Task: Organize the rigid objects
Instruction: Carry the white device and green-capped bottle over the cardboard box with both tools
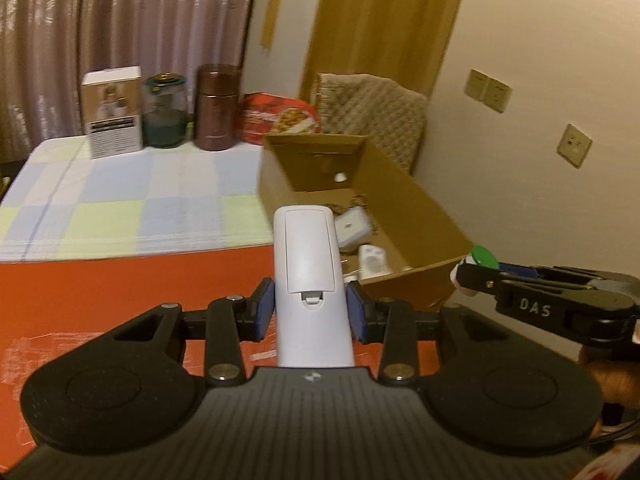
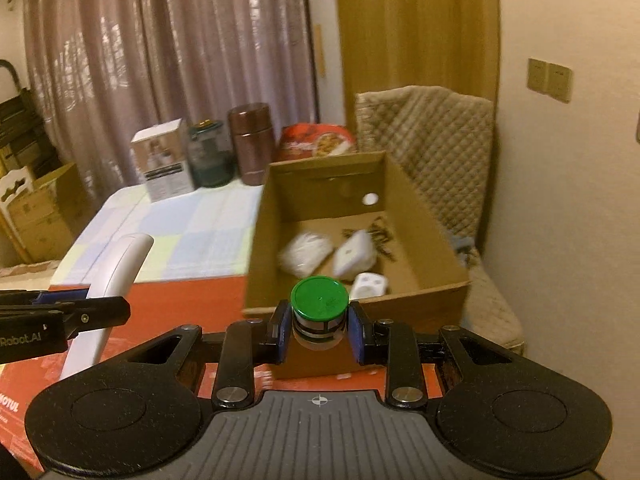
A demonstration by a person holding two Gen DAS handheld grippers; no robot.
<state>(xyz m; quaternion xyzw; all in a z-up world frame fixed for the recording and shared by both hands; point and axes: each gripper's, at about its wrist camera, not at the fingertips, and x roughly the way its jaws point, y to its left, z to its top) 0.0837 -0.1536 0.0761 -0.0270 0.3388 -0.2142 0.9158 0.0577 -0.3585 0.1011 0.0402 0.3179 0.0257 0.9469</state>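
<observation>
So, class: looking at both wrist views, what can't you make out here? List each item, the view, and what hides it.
- Remote control, left wrist view: button side faces away; only its battery cover shows.
- Green-capped bottle, right wrist view: label hidden by the jaws and blurred.
- Round white item in the cardboard box, right wrist view: motion blur hides its identity.

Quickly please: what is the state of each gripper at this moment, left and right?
Left gripper: closed on the white remote control.
Right gripper: closed on the small green-capped bottle.
</observation>
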